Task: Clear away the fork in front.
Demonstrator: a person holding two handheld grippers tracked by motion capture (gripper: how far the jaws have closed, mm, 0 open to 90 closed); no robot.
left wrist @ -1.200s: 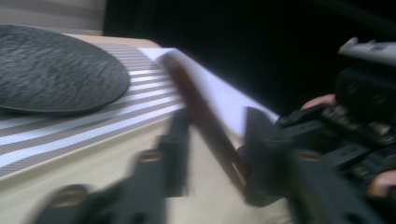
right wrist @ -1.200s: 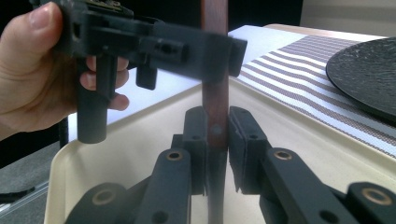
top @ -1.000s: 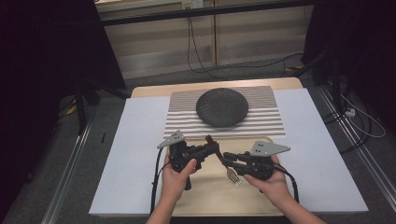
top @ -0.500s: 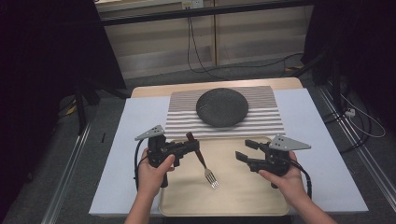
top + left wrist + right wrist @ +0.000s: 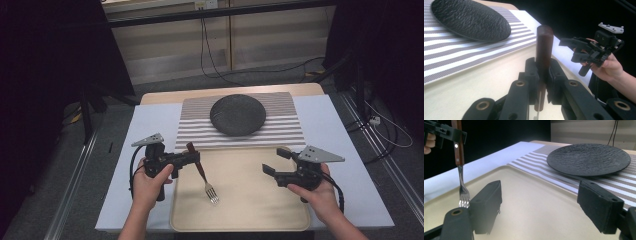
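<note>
High view showed the left gripper [image 5: 192,159] clamped on the wooden handle of a fork [image 5: 202,175], held over the left part of the beige tray [image 5: 240,220], tines hanging down toward the tray. Right gripper [image 5: 274,161] hovered over the tray's right side, well apart from the fork; its jaws had just been opening and stood wide with nothing between them. Black plate [image 5: 237,114] sat on the striped mat [image 5: 290,130] behind the tray.
</note>
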